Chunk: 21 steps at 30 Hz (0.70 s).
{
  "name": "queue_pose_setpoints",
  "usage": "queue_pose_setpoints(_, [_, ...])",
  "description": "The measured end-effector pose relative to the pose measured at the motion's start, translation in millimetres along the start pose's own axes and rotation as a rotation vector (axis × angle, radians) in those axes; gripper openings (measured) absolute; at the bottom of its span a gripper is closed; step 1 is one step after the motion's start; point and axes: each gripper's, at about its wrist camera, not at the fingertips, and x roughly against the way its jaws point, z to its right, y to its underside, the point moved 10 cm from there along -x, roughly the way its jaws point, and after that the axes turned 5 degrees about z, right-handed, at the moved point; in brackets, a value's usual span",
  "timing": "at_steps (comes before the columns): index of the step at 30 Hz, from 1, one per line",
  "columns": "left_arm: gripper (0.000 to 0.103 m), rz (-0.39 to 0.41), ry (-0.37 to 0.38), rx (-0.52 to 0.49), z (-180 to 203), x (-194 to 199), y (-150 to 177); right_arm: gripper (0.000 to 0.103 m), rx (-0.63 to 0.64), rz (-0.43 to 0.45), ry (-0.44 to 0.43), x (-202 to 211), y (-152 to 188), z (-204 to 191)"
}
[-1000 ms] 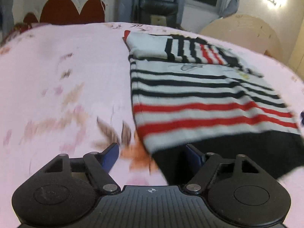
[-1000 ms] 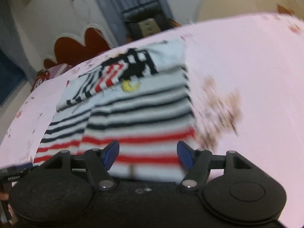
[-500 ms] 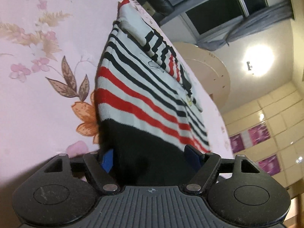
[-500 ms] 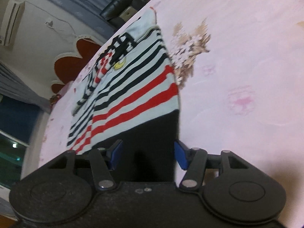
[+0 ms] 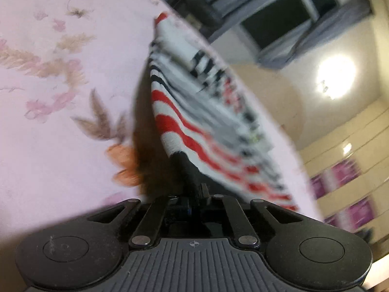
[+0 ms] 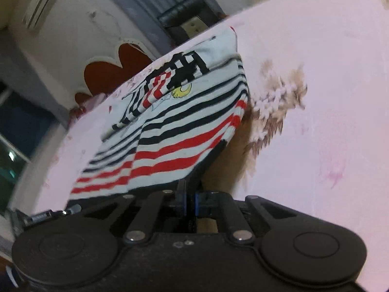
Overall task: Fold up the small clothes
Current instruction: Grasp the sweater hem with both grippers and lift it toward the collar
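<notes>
Looking at the striped shirt (image 6: pixel 175 131), I see it stretched across the pink floral bedsheet (image 6: pixel 328 85), its folded sleeves and collar end at the far side from me and its black hem nearest. My left gripper (image 5: pixel 194 194) is closed tight on the hem's left corner; my right gripper (image 6: pixel 190 194) is pinched shut on the right corner. Both corners sit lifted off the sheet, with shadow beneath. The shirt's long axis runs straight away from both tools, so I judge the coming fold carries the hem forward toward the collar, both hands equally near.
</notes>
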Motion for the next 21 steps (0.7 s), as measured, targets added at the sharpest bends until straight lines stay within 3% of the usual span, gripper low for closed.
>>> queue_pose_setpoints(3, [0.005, 0.018, 0.027, 0.053, -4.3, -2.5, -1.2, 0.006, 0.006, -0.07, 0.09, -14.9, 13.2, 18.8])
queue_pose_setpoints(10, [0.006, 0.104, 0.073, 0.034, 13.5, 9.6, -23.0, 0.006, 0.017, 0.028, 0.075, -4.3, 1.3, 6.2])
queue_pose_setpoints(15, [0.005, 0.163, 0.11, -0.008, 35.8, 3.3, -69.2, 0.006, 0.041, 0.115, 0.038, -4.2, -44.9, -9.8])
queue_pose_setpoints(21, [0.005, 0.232, 0.121, 0.002, 57.8, -42.5, -149.3, 0.006, 0.045, 0.172, 0.017, -39.4, -128.9, -16.7])
